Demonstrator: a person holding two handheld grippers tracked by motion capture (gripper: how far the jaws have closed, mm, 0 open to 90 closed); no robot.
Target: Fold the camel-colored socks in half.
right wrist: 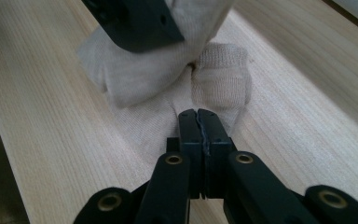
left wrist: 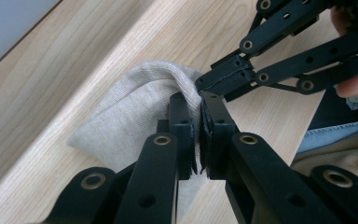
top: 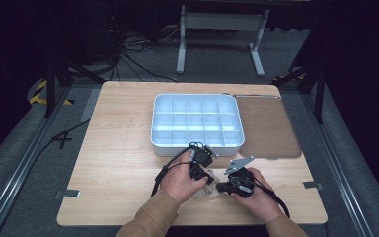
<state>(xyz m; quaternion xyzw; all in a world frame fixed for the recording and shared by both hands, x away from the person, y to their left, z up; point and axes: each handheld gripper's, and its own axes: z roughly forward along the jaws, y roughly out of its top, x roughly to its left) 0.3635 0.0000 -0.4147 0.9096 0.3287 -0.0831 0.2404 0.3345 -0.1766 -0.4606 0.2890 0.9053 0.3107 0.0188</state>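
1. We see a beige knitted cloth [left wrist: 135, 121], sock-like, lying on the wooden table [top: 118, 148] at its near edge, between the person's two hands.
2. The fabric is a fine ribbed knit, pale oatmeal in colour, soft and crumpled. In the right gripper view it [right wrist: 177, 88] is bunched into two rounded lumps with a flat stretch spread toward the camera.
3. In the left gripper view, the left gripper [left wrist: 199, 105] has its jaws nearly together, pinching a raised fold of the cloth between them.
4. In the right gripper view, the right gripper [right wrist: 198, 114] has its jaws pressed together over the flat part of the cloth; we cannot tell whether any fabric is caught between them.
5. In the left gripper view the tip of the right gripper [left wrist: 214, 77] touches the same raised fold, just beside the left gripper's tips.
6. In the high view the left gripper [top: 208, 181] and right gripper [top: 219, 186] meet over the cloth [top: 205, 193].
7. A white compartmented tray [top: 196, 144] sits farther back, mid-table, its cells looking bare, with a brown mat [top: 269, 126] touching its right side.
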